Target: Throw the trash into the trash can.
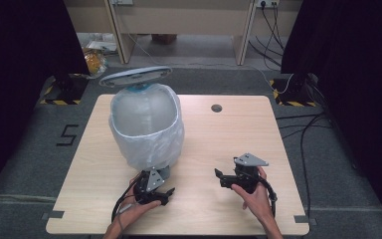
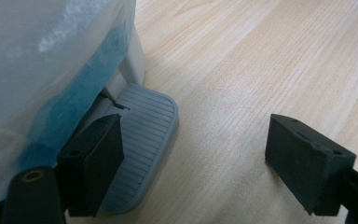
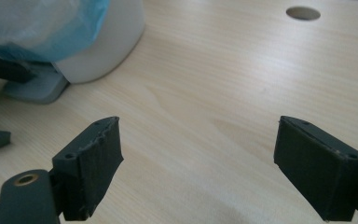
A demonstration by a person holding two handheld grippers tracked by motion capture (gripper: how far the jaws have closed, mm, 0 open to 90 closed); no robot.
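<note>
A white pedal bin (image 1: 146, 127) lined with a pale plastic bag (image 2: 37, 70) stands on the left half of the wooden table (image 1: 219, 139). Its round grey lid (image 1: 135, 76) is tipped up. My left gripper (image 1: 164, 189) is at the bin's foot and open; its left finger (image 2: 93, 163) rests on the ribbed grey pedal (image 2: 144, 135), while the other hangs over bare wood. My right gripper (image 1: 220, 178) is open and low over the table to the right of the bin, with nothing between its jaws. From there the bin (image 3: 102, 37) and pedal (image 3: 37, 86) lie ahead on the left.
A round cable hole (image 1: 216, 108) sits near the table's far edge. Black cables (image 1: 303, 134) run over the floor at the right. Dark curtains hang on both sides. A wooden desk frame (image 1: 179, 20) stands behind the table.
</note>
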